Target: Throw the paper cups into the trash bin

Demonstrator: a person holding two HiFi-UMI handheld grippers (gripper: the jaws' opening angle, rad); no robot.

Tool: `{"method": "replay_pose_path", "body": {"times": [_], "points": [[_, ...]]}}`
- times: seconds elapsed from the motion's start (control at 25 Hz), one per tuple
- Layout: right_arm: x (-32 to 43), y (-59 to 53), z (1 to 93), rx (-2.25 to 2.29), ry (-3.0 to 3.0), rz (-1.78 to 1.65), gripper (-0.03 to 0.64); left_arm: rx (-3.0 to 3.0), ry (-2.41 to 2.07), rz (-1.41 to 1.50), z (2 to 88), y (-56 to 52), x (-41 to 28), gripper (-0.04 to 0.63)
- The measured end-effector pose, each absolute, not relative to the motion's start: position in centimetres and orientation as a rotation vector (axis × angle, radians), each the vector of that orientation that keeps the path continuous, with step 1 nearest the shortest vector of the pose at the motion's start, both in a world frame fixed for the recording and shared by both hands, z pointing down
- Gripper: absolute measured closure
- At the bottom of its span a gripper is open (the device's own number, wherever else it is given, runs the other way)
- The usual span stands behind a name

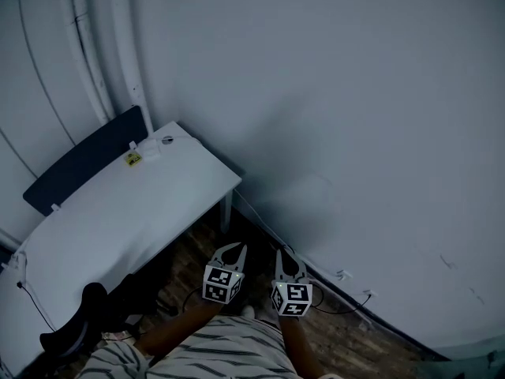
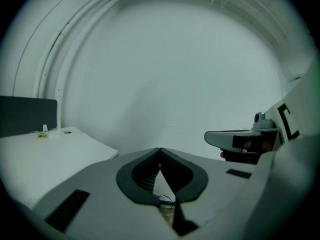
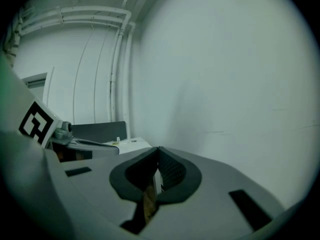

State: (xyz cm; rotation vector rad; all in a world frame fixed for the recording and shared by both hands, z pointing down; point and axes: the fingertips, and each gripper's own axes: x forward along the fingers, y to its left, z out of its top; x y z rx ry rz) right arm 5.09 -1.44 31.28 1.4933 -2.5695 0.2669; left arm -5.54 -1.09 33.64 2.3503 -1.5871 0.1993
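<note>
1. My left gripper (image 2: 160, 151) has its jaws together, tips touching, with nothing between them.
2. My right gripper (image 3: 158, 150) is the same: jaws together and empty. The two sit side by side, low in the head view, above the striped shirt (image 1: 205, 350).
3. I cannot tell where the paper cups or the trash bin are; none of my views takes them in.
4. Both grippers face a bare pale wall (image 1: 331, 93) that fills most of what I see.
5. A white table (image 1: 118, 212) stands to the left, its near corner just ahead of the left gripper, on a thin leg (image 1: 226, 212).
6. A dark panel (image 1: 87, 160) runs along the table's far edge. A small white item with a yellow label (image 1: 134, 158) sits at the far corner.
7. Pipes (image 1: 95, 54) climb the wall beyond the table.
8. A cable (image 1: 347, 290) trails on the wooden floor (image 1: 363, 338) along the wall's foot.
9. A dark shape (image 1: 87, 306) that I cannot identify stands off the table's near edge.
</note>
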Motion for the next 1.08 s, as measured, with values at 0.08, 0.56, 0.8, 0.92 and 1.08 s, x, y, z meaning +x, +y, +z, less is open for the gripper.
{"method": "replay_pose_path", "body": {"times": [0.08,0.56,0.8,0.92,1.08], "points": [[4.8,-1.4,31.4,1.481,-2.578,0.264,0.607,2.334,-1.585,0.178,33.6,-0.9,-5.7,0.572],[2.6,-0.6,31.2,1.395,-2.652,0.263,0.607,2.323,-1.647,0.155,32.8,0.7,-7.1,0.572],[1.7,-0.3,31.2,1.373,-2.675,0.253,0.607,2.318,-1.679,0.170,32.9,1.4,-8.0,0.572],[1.4,-0.1,31.2,1.370,-2.681,0.260,0.607,2.318,-1.688,0.176,32.9,1.7,-8.4,0.571],[1.2,-0.4,30.7,1.364,-2.698,0.249,0.607,2.327,-1.704,0.177,32.4,1.4,-8.6,0.572]]}}
